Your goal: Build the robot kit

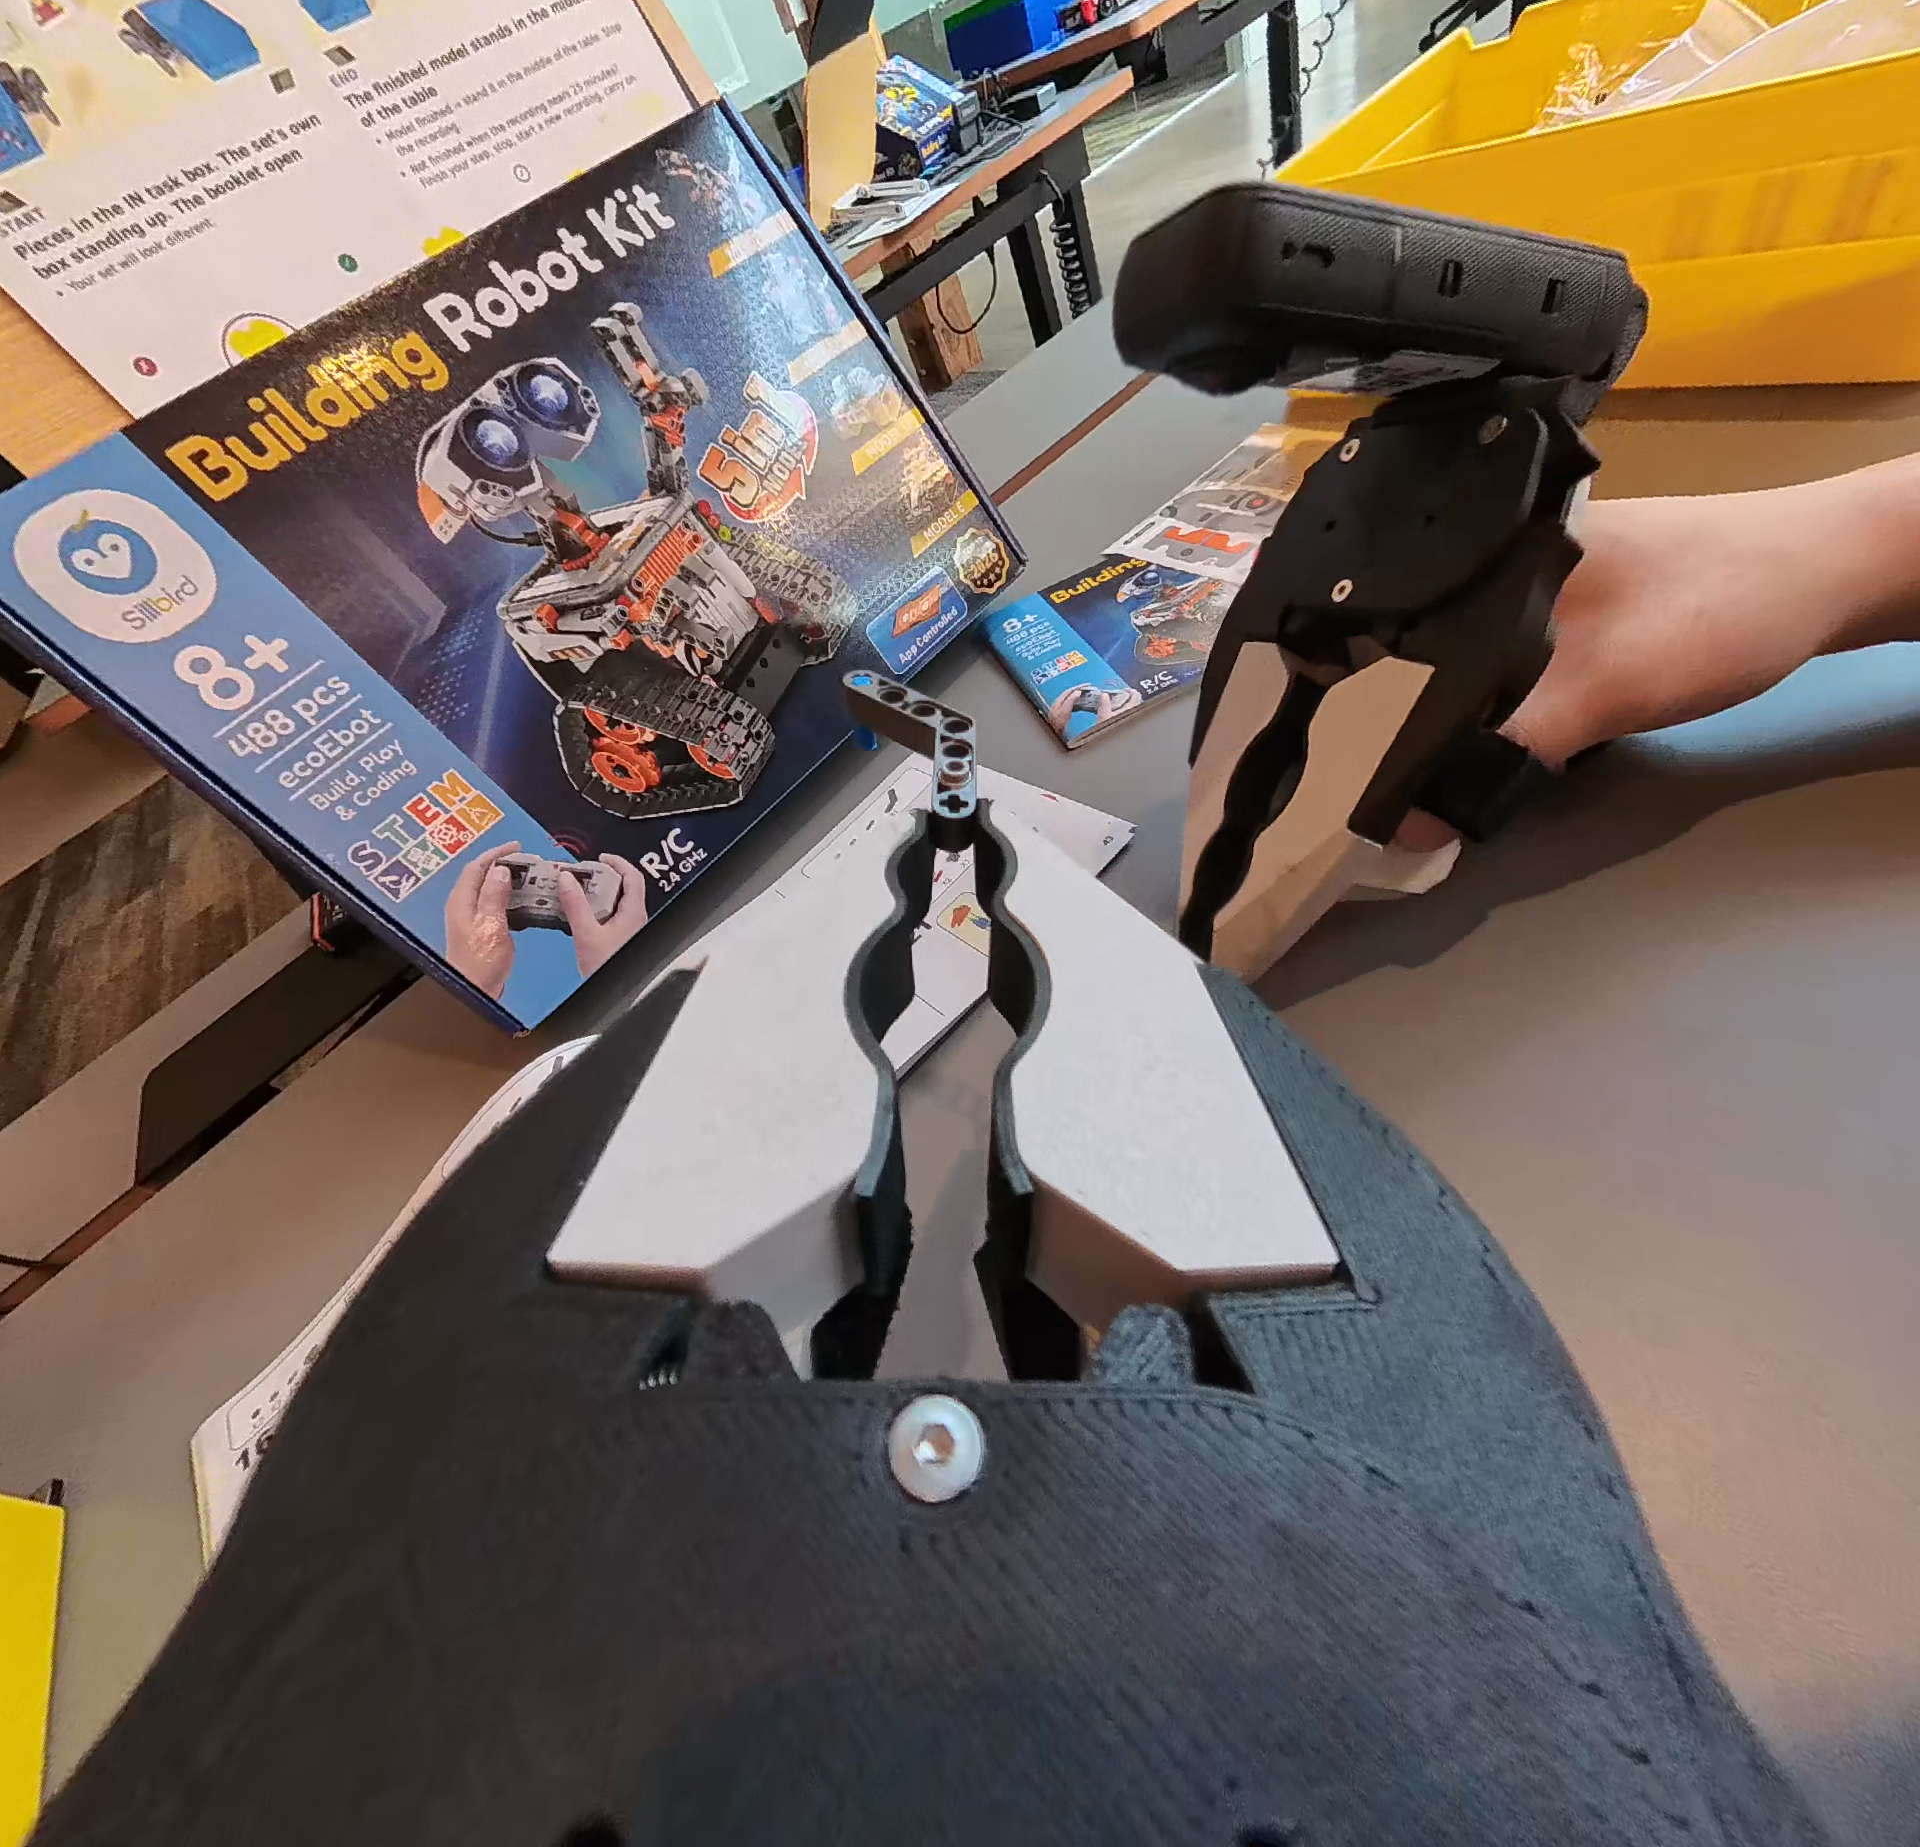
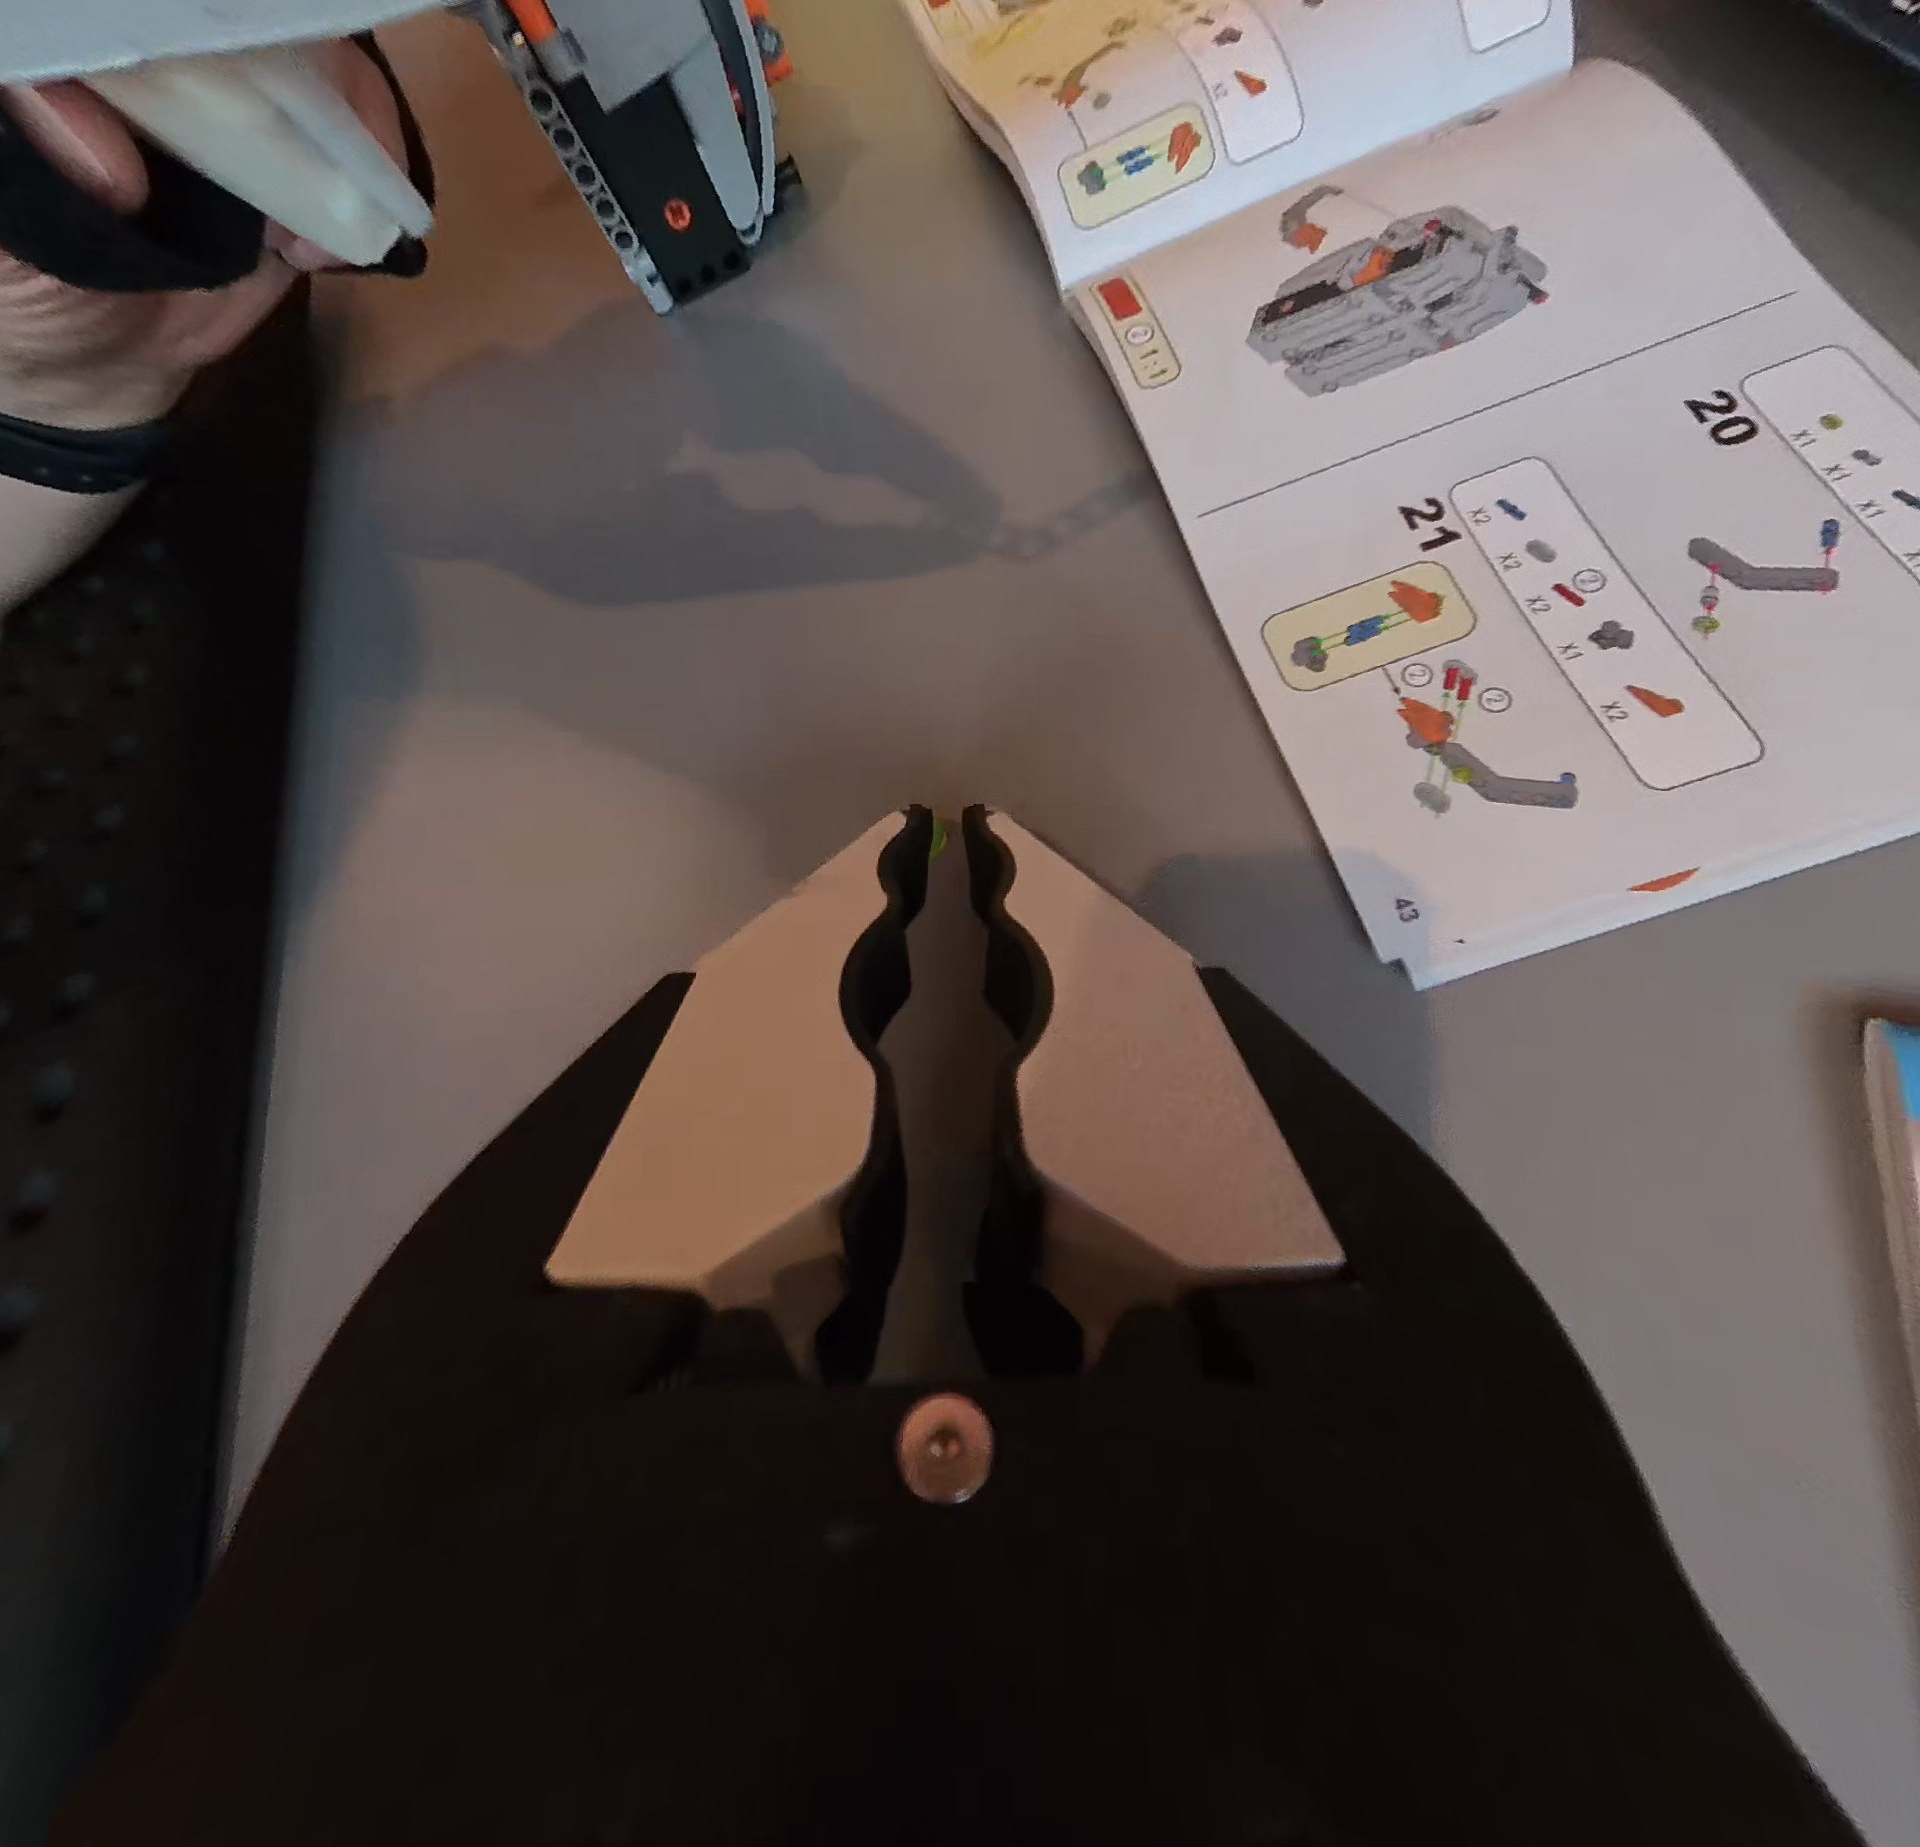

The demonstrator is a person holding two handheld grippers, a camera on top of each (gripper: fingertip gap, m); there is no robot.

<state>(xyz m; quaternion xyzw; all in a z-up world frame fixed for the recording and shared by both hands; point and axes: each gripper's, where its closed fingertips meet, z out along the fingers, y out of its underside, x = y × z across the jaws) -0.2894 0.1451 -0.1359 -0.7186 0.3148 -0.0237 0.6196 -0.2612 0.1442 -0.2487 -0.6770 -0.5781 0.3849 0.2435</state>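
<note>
Two tools nearly closed, left tool (image 1: 951, 829) pinching a grey bent beam (image 1: 914, 722), right tool (image 2: 943, 821) nipping a small green piece (image 2: 939, 836).

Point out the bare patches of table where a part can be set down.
Widest bare stretch of the grey table: between the partly built model and the open instruction booklet, ahead of the right gripper. Crowded: around the kit box, the small booklet and the yellow bin.
</note>
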